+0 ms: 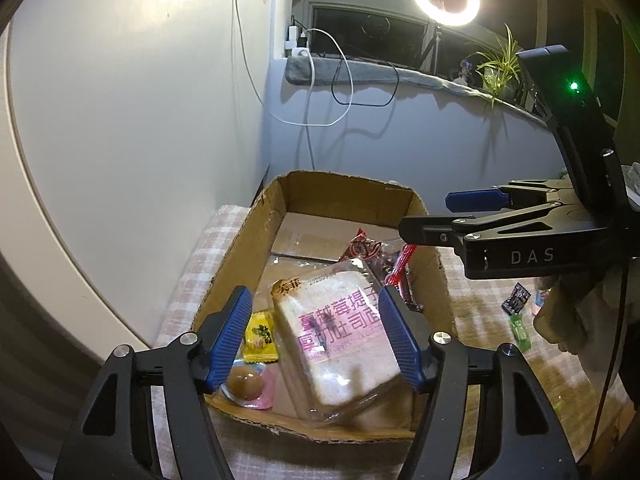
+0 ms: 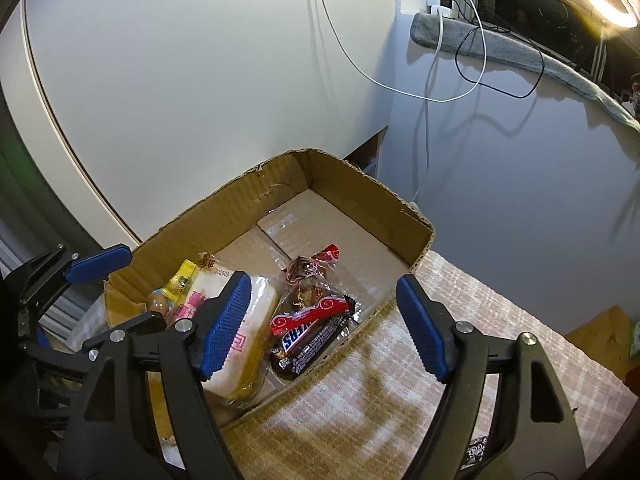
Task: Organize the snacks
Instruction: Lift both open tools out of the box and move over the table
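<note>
Left gripper (image 1: 320, 336) spread wide over cardboard box (image 1: 236, 248), blue pads either side of wrapped toast slice (image 1: 340, 336) without pressing it. Toast lying flat in box, beside yellow candy (image 1: 260, 338) and brown egg pack (image 1: 244, 386). Right gripper (image 2: 324, 328) also spread, empty, above box near edge; Snickers bar (image 2: 310, 338) and red-twist pastry bag (image 2: 308, 280) inside box. More snacks (image 1: 520, 312) out on checked cloth (image 2: 400, 400).
</note>
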`<state>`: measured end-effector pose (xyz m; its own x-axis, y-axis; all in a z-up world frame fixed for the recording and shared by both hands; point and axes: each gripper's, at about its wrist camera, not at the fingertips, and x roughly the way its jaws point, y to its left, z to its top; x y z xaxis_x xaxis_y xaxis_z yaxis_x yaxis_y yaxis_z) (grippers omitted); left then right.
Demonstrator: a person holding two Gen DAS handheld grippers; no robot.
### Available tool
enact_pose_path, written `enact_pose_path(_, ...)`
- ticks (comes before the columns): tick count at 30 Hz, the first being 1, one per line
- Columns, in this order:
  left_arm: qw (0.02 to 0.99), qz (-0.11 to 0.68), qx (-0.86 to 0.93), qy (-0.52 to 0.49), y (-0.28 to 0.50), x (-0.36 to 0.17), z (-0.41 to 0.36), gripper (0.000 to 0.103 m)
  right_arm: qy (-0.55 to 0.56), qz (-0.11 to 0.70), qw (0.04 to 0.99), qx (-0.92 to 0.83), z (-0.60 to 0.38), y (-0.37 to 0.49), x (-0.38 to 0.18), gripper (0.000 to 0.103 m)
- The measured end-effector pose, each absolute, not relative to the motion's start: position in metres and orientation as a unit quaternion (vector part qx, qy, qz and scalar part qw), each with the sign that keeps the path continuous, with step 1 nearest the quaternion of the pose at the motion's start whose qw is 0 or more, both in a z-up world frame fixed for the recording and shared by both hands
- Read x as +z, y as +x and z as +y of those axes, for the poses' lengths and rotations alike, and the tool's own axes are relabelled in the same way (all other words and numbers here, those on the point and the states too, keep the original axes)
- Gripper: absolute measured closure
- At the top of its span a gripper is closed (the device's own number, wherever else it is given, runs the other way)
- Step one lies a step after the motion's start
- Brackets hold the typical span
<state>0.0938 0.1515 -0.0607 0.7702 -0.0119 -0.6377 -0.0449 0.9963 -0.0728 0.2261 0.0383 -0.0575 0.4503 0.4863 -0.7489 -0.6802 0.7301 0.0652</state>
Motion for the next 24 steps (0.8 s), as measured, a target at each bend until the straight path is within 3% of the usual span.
enact_pose_path(24,0.950,0.311,-0.034,-0.021,0.059,-0.030,0.098,0.037,-0.098,0.370,0.865,0.323,-0.043,0.176,-0.023,0.025)
